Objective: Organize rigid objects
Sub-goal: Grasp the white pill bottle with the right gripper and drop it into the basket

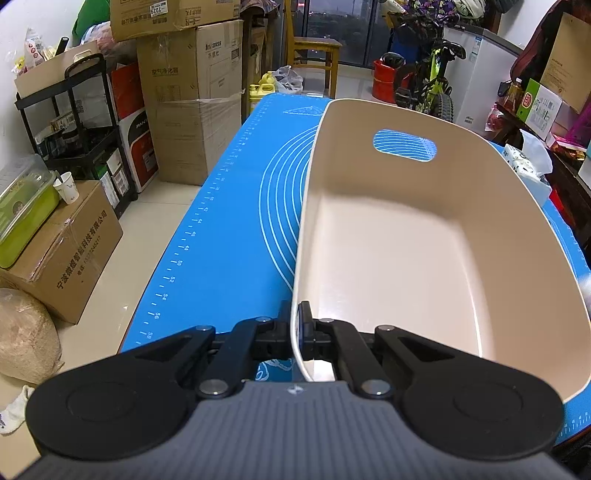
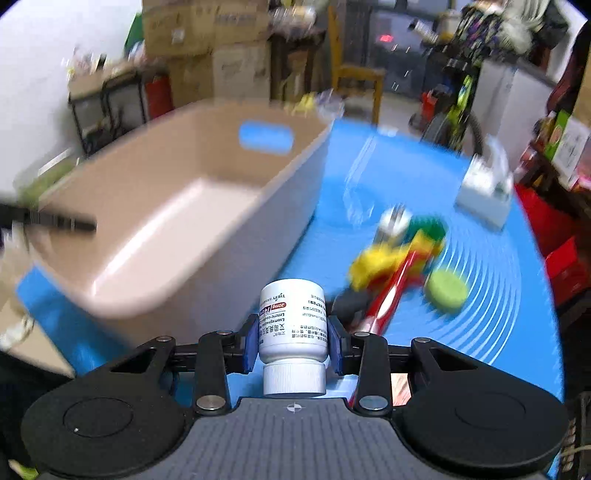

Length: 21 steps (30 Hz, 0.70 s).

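Bottle (image 2: pixel 293 325), white with its cap toward the camera, sits clamped between my right gripper's (image 2: pixel 293 338) blue pads above the blue mat (image 2: pixel 480 332). My left gripper (image 1: pixel 295 332) pinches the beige bin's (image 1: pixel 406 240) near rim.

Light: bright, even indoor light in both views; the window (image 1: pixel 332 26) at the far end is dark.
Glare: soft sheen on the floor of the beige bin (image 1: pixel 406 258) and on the pale floor tiles (image 1: pixel 147 206).
Shadows: faint, soft-edged, under the bin's walls.
Left wrist sharpness: crisp; the blue mat (image 1: pixel 229 229) shows clean ruler marks.
Right wrist sharpness: heavy motion smear over bin, toys and room; only the white bottle (image 2: pixel 293 325) stays sharp.
Distortion: strong fisheye bowing, dark corners.
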### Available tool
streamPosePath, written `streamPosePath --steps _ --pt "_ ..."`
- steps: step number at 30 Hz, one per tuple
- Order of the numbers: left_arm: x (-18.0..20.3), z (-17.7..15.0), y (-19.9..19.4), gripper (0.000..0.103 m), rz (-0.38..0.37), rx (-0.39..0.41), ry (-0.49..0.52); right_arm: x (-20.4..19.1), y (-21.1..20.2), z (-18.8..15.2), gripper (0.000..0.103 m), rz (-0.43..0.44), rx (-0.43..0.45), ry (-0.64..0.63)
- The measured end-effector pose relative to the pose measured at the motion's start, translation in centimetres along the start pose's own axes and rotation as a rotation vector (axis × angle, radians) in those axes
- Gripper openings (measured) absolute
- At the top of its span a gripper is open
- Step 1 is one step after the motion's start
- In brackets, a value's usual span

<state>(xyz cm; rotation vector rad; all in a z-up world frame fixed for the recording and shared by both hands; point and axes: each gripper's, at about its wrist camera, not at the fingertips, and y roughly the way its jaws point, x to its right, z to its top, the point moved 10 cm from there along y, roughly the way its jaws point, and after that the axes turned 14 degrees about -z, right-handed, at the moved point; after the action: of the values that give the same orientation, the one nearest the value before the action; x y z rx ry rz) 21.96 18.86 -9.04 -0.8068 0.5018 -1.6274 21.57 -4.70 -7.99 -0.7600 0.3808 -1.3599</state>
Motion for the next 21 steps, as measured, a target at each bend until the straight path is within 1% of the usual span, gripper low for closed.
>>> streamPosePath --steps 4,5,7,9,12,16,19,21 --pt "0.0 0.0 0.0 0.005 0.001 -0.001 -0.004 0.0 -1.1 4.6 0.045 0.004 0.074 0.025" --pt "-0.1 0.0 0.0 0.005 0.002 -0.003 -0.003 -0.1 -1.2 5.7 0.045 -0.012 0.091 0.026" --pt "-0.1 0.0 0.0 0.005 0.006 -0.011 0.004 -0.6 -1.1 7.6 0.045 0.022 0.109 0.035" --pt "0.1 0.0 0.1 0.005 0.012 -0.022 0.016 -1.4 -1.3 9.2 0.045 0.034 0.134 0.035" --pt "0.1 0.0 0.2 0.005 0.012 -0.038 0.028 -3.0 -1.3 10.9 0.045 0.057 0.162 0.016" --pt "0.2 -0.2 0.2 0.005 0.018 -0.052 0.049 -5.7 -0.4 11.8 0.045 0.087 0.138 -0.04" --pt "0.3 -0.2 0.2 0.005 0.023 -0.061 0.06 -7.9 0.7 11.3 0.045 0.093 0.088 -0.089" --pt "0.3 -0.2 0.2 0.005 0.024 -0.066 0.068 -9.1 1.6 10.6 0.044 0.098 0.037 -0.121"
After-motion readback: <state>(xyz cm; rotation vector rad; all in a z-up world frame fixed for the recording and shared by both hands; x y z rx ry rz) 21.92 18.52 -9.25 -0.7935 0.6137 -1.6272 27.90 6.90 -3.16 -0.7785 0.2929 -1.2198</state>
